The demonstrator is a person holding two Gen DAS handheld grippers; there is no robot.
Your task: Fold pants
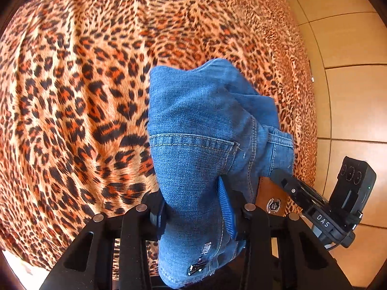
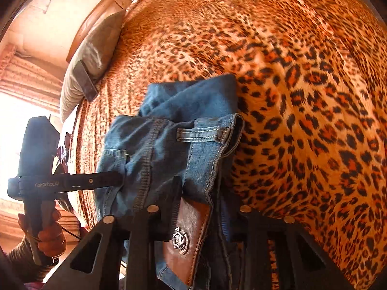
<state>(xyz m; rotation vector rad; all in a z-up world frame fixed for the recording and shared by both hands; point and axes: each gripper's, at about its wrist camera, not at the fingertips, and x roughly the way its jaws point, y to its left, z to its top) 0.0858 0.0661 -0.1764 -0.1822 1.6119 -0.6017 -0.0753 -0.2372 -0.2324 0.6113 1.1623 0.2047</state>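
Observation:
Blue jeans (image 1: 193, 120) hang bunched over a leopard-print bedspread (image 1: 72, 96), held up at the waistband by both grippers. In the left wrist view my left gripper (image 1: 196, 217) is shut on the denim near a back pocket. To its right, one of the right gripper's fingers (image 1: 285, 181) meets the waistband beside the brown leather patch (image 1: 271, 198). In the right wrist view my right gripper (image 2: 200, 217) is shut on the jeans (image 2: 169, 145) at the leather patch (image 2: 191, 236). The left gripper's finger (image 2: 96, 181) reaches in from the left, carried by a hand (image 2: 48, 232).
The bedspread (image 2: 314, 96) covers the whole bed. A grey pillow (image 2: 96, 48) with a dark flat device (image 2: 84, 82) on it lies against the wooden headboard (image 2: 101, 9). Tan floor tiles (image 1: 350, 96) run along the bed's right edge.

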